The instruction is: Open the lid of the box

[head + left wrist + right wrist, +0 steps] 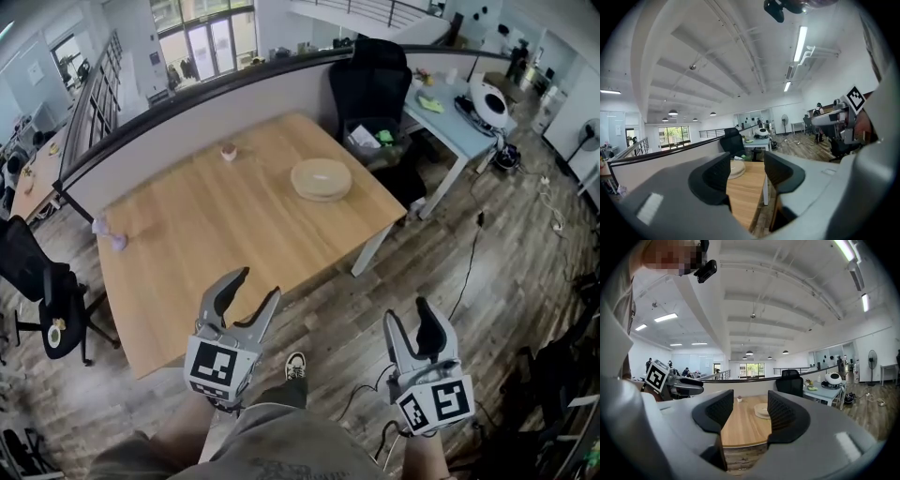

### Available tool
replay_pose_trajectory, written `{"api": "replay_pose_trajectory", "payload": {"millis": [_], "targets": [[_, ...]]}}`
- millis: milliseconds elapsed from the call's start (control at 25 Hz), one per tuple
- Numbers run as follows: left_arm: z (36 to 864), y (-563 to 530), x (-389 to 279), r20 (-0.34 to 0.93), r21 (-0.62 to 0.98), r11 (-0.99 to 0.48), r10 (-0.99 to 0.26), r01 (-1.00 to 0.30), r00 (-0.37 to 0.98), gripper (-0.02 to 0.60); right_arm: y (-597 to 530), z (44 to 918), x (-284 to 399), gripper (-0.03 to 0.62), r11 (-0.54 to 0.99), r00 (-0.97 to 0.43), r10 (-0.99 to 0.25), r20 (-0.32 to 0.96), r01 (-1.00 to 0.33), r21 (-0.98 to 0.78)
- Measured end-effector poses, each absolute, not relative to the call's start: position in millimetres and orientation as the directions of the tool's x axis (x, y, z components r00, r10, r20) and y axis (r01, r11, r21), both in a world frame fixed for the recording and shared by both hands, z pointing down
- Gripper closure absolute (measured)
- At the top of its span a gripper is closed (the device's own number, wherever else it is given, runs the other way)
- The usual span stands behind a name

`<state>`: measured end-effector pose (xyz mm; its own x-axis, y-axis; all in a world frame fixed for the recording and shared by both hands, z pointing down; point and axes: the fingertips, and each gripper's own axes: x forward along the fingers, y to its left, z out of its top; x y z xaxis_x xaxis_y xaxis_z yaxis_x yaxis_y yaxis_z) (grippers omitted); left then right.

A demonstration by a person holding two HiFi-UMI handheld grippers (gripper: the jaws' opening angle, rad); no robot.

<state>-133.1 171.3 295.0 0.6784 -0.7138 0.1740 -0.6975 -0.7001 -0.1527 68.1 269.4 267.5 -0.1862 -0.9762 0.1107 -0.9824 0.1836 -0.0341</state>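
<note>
Standing back from the table (206, 253), you have not begun the job: a strip of floor lies between you and its near edge, and neither tool is near the box. Your left gripper (255, 286) has its jaws apart with nothing between the pads. Your right gripper (410, 314) is the same, gaping and empty. The round pale box (321, 178) sits close to the right edge of the table, toward the far right corner, lid on and seated flat as far as you can judge. Everything is left to do: close the gap, steady the base, lift the lid.

From your head you get the whole layout: both grippers side by side, the box, a small pink thing (228, 151) by the far edge and a purple thing (117, 241) at the far left corner. Only the gripper views show the ribbed pads face on and the clear gap between them. In the left gripper view the box is partly hidden behind one jaw; the right gripper view frames it whole between the jaws, far off. Each gripper view also catches the other gripper's marker cube at its side.
</note>
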Motion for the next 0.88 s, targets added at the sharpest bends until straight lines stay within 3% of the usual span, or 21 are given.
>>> {"api": "replay_pose_trajectory", "payload": {"millis": [400,880], "targets": [[304.4,51.1,-115.9,0.193,-0.206,-0.719,-0.695,-0.663,0.693,0.354,143.2,277.5,73.8,0.382,0.209,-0.211,-0.968,0.139,-0.978,-0.029],[318.5,-11.8,-99.0,0.21,-0.184,-0.715,-0.698,-0.674,0.684,0.354,72.1,295.2,84.8,0.382,0.26,-0.264,-0.951,0.163,-0.965,-0.047]]}}
